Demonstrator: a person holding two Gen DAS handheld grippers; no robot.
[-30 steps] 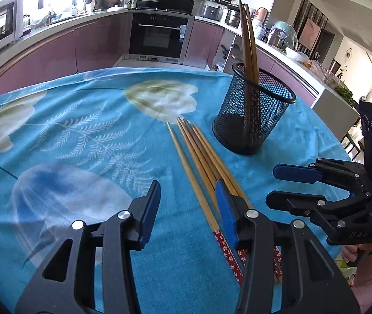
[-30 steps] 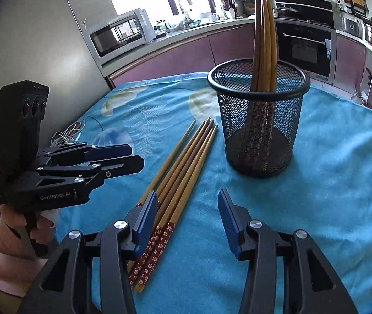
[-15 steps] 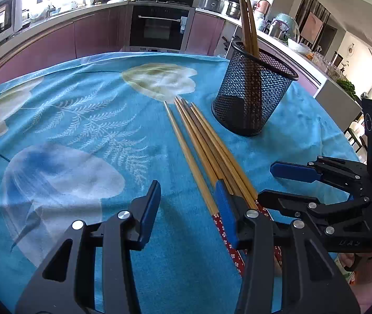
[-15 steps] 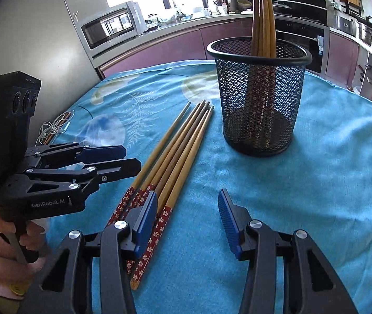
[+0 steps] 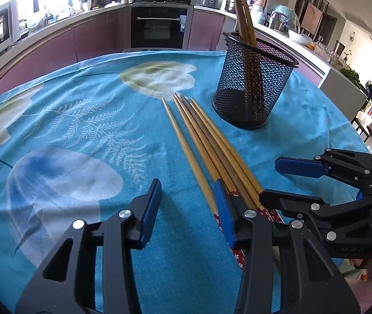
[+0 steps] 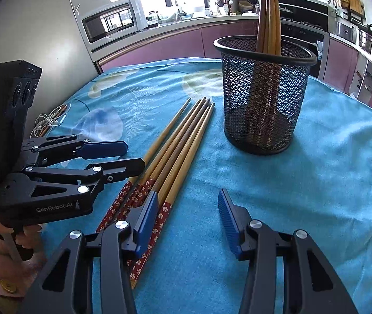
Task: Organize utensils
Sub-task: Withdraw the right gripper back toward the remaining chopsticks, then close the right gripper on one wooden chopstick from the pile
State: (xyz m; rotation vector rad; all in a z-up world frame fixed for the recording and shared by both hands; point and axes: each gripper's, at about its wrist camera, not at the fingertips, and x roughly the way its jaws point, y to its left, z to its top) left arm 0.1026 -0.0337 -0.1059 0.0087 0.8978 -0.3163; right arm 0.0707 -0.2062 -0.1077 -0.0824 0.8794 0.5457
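Several wooden chopsticks [image 5: 207, 141] with red flowered handle ends lie side by side on the blue cloth; they also show in the right wrist view [image 6: 178, 146]. A black mesh cup [image 5: 251, 89] stands upright behind them with a few chopsticks in it; it also shows in the right wrist view [image 6: 263, 96]. My left gripper [image 5: 187, 204] is open and empty, just above the handle ends, its right finger over the bundle. My right gripper [image 6: 187, 214] is open and empty, its left finger over the handle ends. Each gripper shows in the other's view, the left one [image 6: 131, 154] and the right one [image 5: 272, 180].
The round table carries a blue cloth [image 5: 81, 130] with leaf and flower prints. A white cable [image 6: 49, 120] lies at the table's left edge. Kitchen counters, an oven [image 5: 159, 26] and a microwave [image 6: 115, 23] stand beyond the table.
Both grippers have pulled back and down toward the handle ends of the lying chopsticks. The cup and chopsticks have not moved. Both grippers stay open.
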